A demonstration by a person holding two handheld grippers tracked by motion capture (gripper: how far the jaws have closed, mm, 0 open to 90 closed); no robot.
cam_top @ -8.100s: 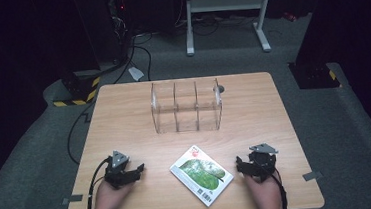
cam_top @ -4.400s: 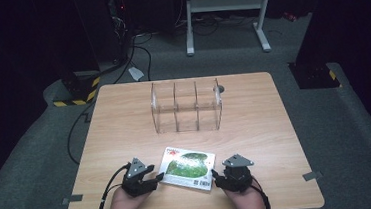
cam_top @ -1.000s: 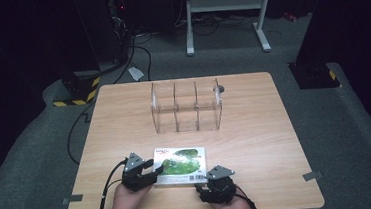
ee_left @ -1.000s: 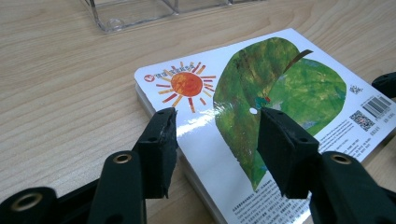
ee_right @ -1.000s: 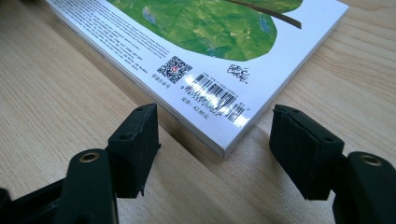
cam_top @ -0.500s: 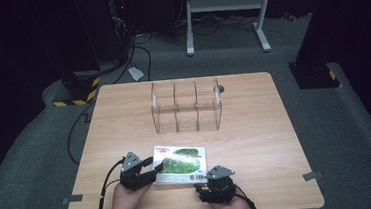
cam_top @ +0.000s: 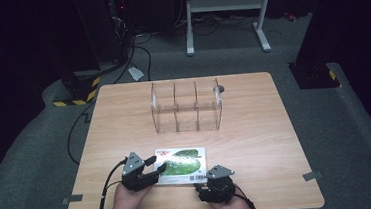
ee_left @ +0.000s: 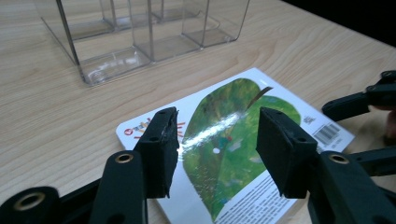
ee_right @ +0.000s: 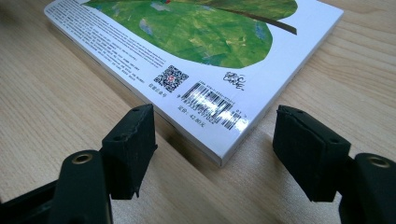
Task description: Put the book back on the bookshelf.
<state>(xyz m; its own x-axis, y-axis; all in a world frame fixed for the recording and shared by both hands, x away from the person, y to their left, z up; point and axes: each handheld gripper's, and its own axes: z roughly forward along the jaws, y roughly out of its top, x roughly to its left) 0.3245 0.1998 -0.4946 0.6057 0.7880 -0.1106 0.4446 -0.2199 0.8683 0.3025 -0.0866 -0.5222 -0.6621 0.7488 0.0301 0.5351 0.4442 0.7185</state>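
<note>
A thin book [cam_top: 180, 162] with a green leaf on its white cover lies flat near the table's front edge. My left gripper [cam_top: 156, 166] is at its left end, open, its two pads hovering over the cover [ee_left: 219, 154] with nothing pinched between them. My right gripper [cam_top: 211, 175] sits at the book's front right corner. In the right gripper view, the barcode corner [ee_right: 210, 109] lies between the open jaws of that gripper [ee_right: 217, 126], and both pads stand clear of it. The right gripper's jaws [ee_left: 359, 100] also show in the left gripper view.
A clear plastic organiser [cam_top: 186, 107] with three compartments stands empty at the middle of the wooden table [cam_top: 255, 129], beyond the book; its near wall shows in the left gripper view [ee_left: 140, 32]. A small dark knob [cam_top: 219, 88] sits behind it. Cables and stands lie on the floor.
Since the earliest frame both grippers have closed in on the book, which has turned from slanted to square with the table's front edge and shifted left. Over the last second nothing visibly moved.
</note>
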